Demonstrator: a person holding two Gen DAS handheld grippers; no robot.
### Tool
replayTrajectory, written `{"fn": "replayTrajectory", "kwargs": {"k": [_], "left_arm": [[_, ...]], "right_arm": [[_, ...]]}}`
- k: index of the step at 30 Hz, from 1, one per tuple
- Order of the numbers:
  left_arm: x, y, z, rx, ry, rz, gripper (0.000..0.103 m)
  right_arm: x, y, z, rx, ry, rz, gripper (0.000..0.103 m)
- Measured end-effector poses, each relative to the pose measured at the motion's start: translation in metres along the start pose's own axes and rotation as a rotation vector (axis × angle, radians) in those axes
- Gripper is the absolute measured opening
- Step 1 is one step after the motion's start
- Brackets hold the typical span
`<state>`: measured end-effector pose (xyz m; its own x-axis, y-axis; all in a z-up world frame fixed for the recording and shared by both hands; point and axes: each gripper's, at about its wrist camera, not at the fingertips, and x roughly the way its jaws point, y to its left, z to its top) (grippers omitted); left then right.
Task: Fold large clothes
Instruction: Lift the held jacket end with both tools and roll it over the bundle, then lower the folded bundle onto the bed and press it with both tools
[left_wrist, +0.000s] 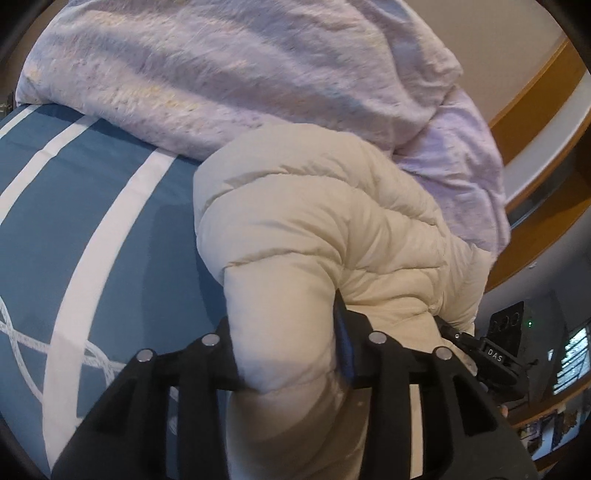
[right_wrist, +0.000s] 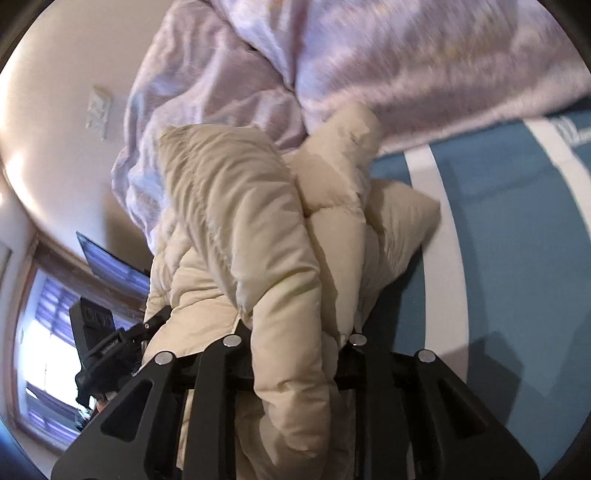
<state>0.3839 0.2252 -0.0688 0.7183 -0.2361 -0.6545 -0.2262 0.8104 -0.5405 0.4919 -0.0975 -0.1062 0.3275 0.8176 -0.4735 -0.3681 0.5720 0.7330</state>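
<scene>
A cream quilted puffer jacket (left_wrist: 314, 229) hangs bunched above a blue bed cover with white stripes (left_wrist: 110, 206). My left gripper (left_wrist: 288, 354) is shut on a thick fold of the jacket; the fabric bulges out between its jaws. In the right wrist view the same jacket (right_wrist: 240, 229) rises in puffy folds, and my right gripper (right_wrist: 295, 354) is shut on another fold of it. The right gripper (left_wrist: 495, 358) shows at the right edge of the left wrist view; the left gripper (right_wrist: 107, 350) shows at the left edge of the right wrist view. Both sets of fingertips are buried in fabric.
A crumpled lilac duvet (left_wrist: 240, 74) lies heaped on the bed just beyond the jacket, also in the right wrist view (right_wrist: 406, 55). The blue cover (right_wrist: 517, 240) spreads to the right there. A wall, wooden trim (left_wrist: 535, 92) and a window (right_wrist: 40, 332) lie past the bed.
</scene>
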Motion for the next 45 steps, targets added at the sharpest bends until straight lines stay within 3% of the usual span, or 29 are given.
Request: {"fn": "replayTrajectory", "kwargs": {"k": [3,6,11,15,21,25,29,37,45], "left_arm": [[0.001,0.001,-0.002,0.030,-0.015,0.050,0.053],[-0.011,-0.007,-0.006,0.078,-0.061,0.118,0.062],[-0.036,-0.028,-0.010,0.207,-0.168,0.257,0.076],[-0.040,-0.048,-0.012,0.285,-0.188,0.322,0.079],[-0.025,-0.067,-0.013,0.339,-0.174,0.390,0.080],[-0.007,-0.070,-0.012,0.372,-0.152,0.443,0.080],[0.008,-0.068,-0.017,0.405,-0.148,0.478,0.084],[0.027,-0.064,-0.018,0.419,-0.148,0.469,0.091],[0.042,-0.048,-0.016,0.365,-0.130,0.434,0.098]], "right_arm": [[-0.003,-0.003,-0.002,0.011,-0.012,-0.032,0.039],[-0.022,0.008,-0.007,-0.056,-0.056,-0.134,0.047],[-0.058,0.029,-0.013,-0.147,-0.182,-0.267,0.048],[-0.066,0.060,-0.015,-0.226,-0.232,-0.283,0.048],[-0.034,0.104,-0.013,-0.346,-0.238,-0.287,0.040],[-0.006,0.115,-0.008,-0.406,-0.256,-0.383,0.040],[0.022,0.093,-0.003,-0.384,-0.205,-0.484,0.039],[0.033,0.066,-0.002,-0.347,-0.150,-0.513,0.038],[0.040,0.068,-0.003,-0.370,-0.178,-0.545,0.039]]}}
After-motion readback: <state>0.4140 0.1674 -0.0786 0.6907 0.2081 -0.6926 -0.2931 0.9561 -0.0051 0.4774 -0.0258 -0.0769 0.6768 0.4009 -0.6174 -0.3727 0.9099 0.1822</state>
